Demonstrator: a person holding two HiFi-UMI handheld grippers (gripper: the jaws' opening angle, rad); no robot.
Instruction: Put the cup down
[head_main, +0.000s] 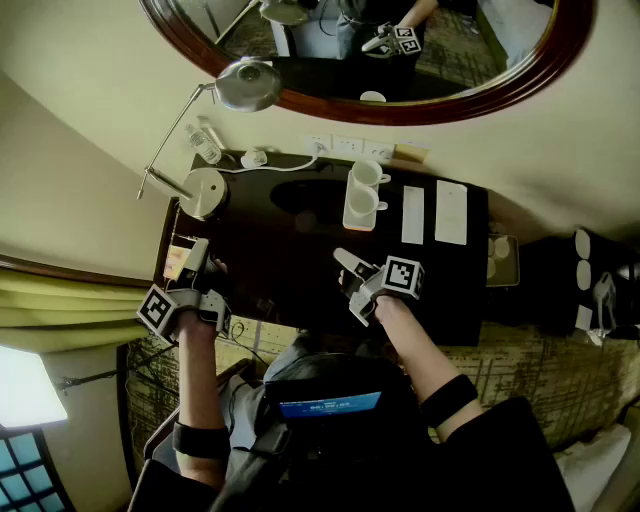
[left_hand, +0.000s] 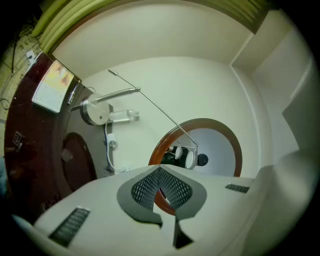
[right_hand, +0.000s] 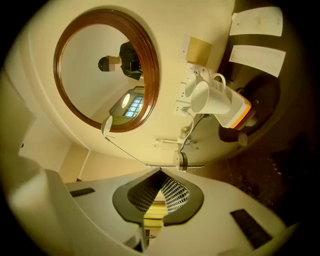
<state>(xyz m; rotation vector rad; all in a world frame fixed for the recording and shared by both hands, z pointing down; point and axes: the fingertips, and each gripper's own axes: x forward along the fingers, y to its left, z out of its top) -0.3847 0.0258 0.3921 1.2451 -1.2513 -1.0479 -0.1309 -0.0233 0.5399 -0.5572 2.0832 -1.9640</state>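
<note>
Two white cups (head_main: 364, 187) stand on a small white tray (head_main: 351, 222) at the back of the dark desk (head_main: 300, 270). In the right gripper view the cups (right_hand: 205, 95) show beside the wall sockets, on the orange-edged tray (right_hand: 239, 113). My left gripper (head_main: 196, 262) is near the desk's left edge, shut and with nothing in it; its meshed pads meet (left_hand: 160, 172). Over the desk's front middle, short of the cups, my right gripper (head_main: 345, 272) is shut on nothing too (right_hand: 161, 176).
A desk lamp (head_main: 250, 84) with a round base (head_main: 204, 190) and a water bottle (head_main: 203, 143) stand at the back left. Two white papers (head_main: 434, 213) lie right of the cups. A round wood-framed mirror (head_main: 300, 100) hangs above. A card (head_main: 177, 262) lies by the left gripper.
</note>
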